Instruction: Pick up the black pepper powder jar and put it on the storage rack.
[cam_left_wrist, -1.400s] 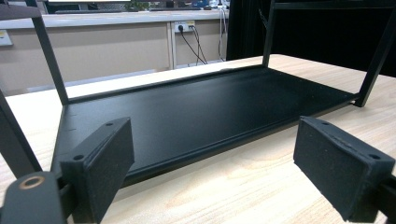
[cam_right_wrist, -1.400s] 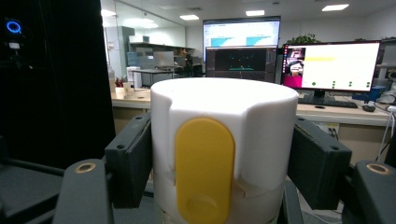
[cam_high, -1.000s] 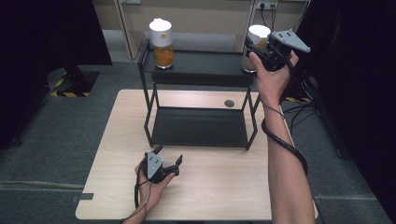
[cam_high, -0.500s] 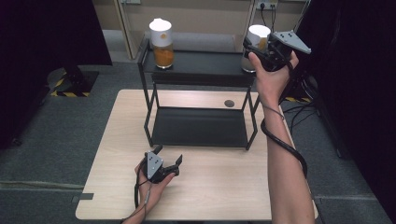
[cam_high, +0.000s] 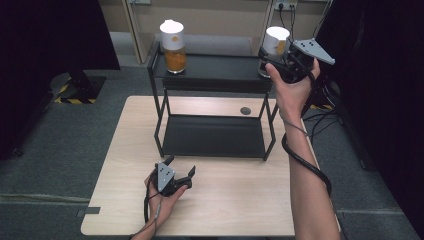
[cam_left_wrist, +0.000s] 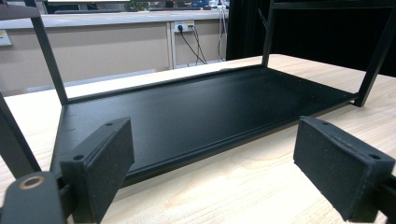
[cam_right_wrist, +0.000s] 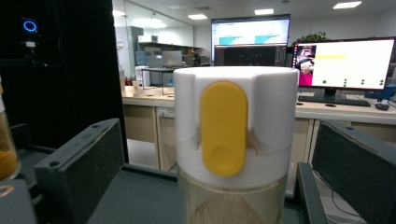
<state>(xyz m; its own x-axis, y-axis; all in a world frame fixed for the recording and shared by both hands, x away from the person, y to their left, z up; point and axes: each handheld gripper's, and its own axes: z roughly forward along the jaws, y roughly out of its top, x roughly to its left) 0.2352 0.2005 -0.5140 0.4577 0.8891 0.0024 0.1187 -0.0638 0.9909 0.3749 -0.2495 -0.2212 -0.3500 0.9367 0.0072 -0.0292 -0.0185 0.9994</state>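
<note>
Right hand-held gripper (cam_right_wrist: 212, 186) now around white-lidded jar (cam_right_wrist: 235, 140).

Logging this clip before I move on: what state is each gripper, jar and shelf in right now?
Right gripper: open, jaws either side of the right jar, not clamped.
Left gripper: open, holds nothing, low over the table.
Right jar: upright on the top shelf, lid on, yellow tab down.
Left jar: upright, lid on, orange contents.
Lower shelf: bare.
</note>
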